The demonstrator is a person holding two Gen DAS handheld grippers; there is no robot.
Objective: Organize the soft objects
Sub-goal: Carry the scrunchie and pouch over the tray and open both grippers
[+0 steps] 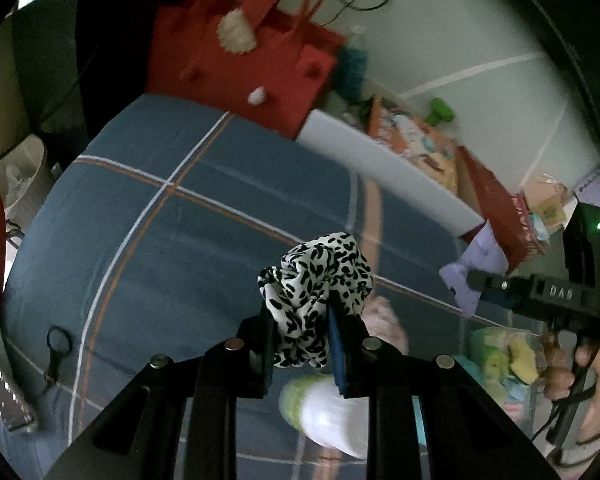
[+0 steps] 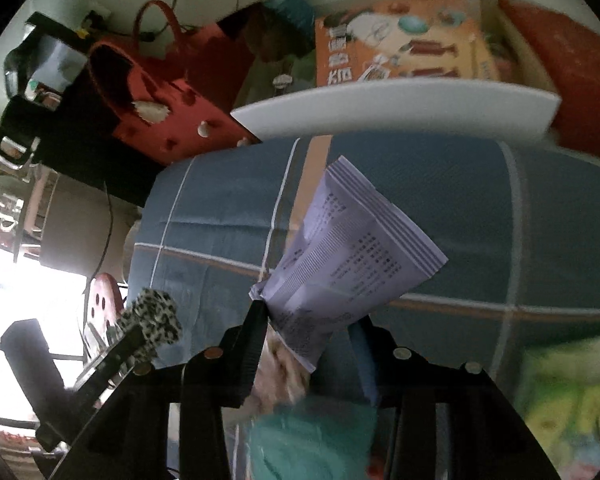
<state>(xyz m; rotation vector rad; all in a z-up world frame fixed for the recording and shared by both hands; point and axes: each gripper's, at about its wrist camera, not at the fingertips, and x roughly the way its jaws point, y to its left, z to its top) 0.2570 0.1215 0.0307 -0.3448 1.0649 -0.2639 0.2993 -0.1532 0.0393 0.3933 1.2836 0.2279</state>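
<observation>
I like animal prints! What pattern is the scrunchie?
White scrunchie with black leopard-like spots, clearest from the left wrist.

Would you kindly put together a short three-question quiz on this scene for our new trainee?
1. True or false: the left gripper is shut on a black-and-white spotted scrunchie.
2. What does the right gripper hold? A) a red bag B) a lilac printed packet C) a green toy
3. Fill in: the red felt bag stands at the far edge of the blue checked ____.

Key:
1. True; the fabric is pinched between its fingers.
2. B, the lilac printed packet, lifted above the blue checked cloth.
3. cloth
</observation>
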